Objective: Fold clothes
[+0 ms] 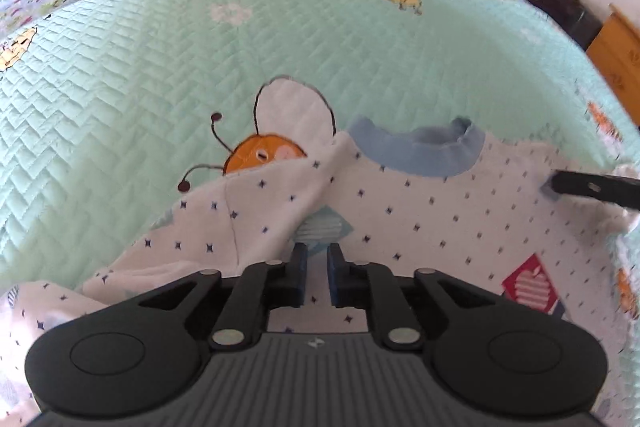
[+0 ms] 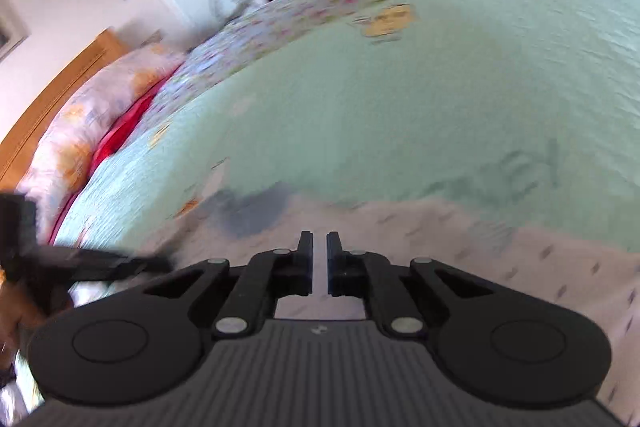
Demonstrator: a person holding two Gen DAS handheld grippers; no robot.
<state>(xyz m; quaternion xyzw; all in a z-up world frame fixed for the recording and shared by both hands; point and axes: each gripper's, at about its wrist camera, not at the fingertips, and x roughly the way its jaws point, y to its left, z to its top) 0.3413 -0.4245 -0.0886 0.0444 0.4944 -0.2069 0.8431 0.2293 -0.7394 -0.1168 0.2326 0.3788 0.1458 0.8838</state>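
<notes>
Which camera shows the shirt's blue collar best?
The left wrist view. There the collar is sharp, a blue band curving round the neck of the dotted shirt. In the right wrist view it is only a blurred blue-grey smudge.

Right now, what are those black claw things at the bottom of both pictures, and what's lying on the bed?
Those are two grabbing tools that a person holds, one in each hand. Each has a camera looking along its two fingers. The sharp picture comes from the left gripper, and the blurry one comes from the right gripper. Under them is a green quilt with a bee stitched on it. On the quilt lies a white shirt with tiny dark stars and a blue collar, partly bunched up. Both pairs of fingers are almost together, with a thin gap, and nothing is held.
</notes>
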